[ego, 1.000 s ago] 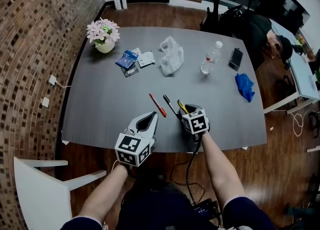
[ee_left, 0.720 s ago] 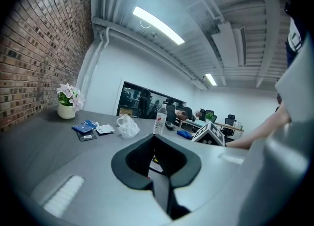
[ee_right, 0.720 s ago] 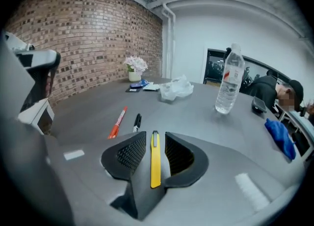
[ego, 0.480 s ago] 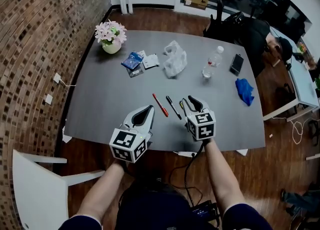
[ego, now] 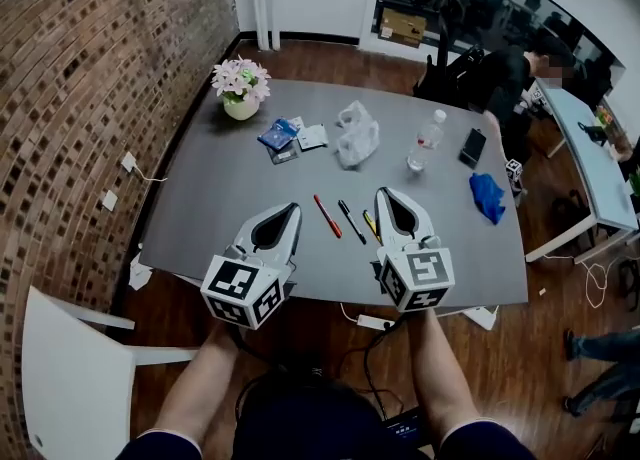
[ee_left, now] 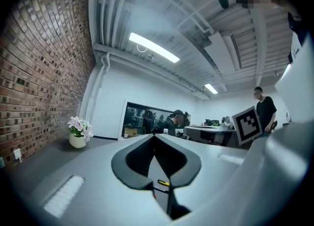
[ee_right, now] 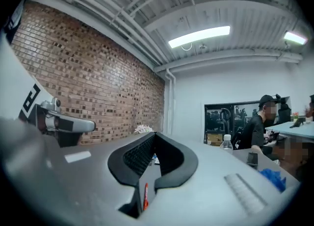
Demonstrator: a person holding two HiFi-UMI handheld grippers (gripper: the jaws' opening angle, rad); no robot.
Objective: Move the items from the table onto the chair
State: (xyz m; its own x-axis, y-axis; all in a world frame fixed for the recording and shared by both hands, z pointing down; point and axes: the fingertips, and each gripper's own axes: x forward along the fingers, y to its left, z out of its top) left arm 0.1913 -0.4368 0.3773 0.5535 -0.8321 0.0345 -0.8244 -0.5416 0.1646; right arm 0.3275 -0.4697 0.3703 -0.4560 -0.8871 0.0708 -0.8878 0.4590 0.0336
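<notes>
Items are seen lying on the grey table [ego: 215, 188], well apart from the white chair [ego: 70, 388] at the lower left. The left gripper [ego: 292, 207] and right gripper [ego: 384, 192] are held over the near edge, jaws closed together on nothing. Farther back are laid a plastic bag [ego: 358, 136], flowerpot [ego: 240, 90], blue cloth [ego: 487, 196], bottle [ego: 425, 141], phone [ego: 472, 146] and what may be packets [ego: 295, 138]. Three pens [ego: 351, 221] lie between the grippers.

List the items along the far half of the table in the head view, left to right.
flower pot → blue packet → white packet → plastic bag → water bottle → phone → blue cloth
</notes>
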